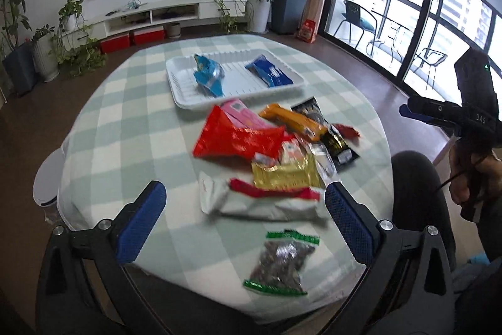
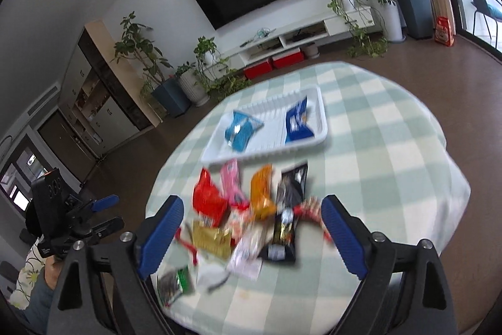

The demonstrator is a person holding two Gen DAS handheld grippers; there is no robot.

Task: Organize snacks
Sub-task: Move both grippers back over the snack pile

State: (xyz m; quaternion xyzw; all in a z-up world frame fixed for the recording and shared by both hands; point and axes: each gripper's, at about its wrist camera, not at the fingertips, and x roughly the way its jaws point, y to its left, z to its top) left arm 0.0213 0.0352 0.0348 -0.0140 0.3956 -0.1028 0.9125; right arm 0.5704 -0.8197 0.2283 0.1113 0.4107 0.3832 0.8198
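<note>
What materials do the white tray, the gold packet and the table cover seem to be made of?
White tray: probably thin moulded plastic or foam, matte, with ribbed floor and rounded rim. Gold packet: likely metallised foil film, since it is shiny and crinkled. Table cover: seems to be soft woven cloth, matte green-and-white check, draping over the table edge.

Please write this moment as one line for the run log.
left claw: open, empty | right claw: open, empty | tray: two blue packs | pile: on cloth, unsorted
</note>
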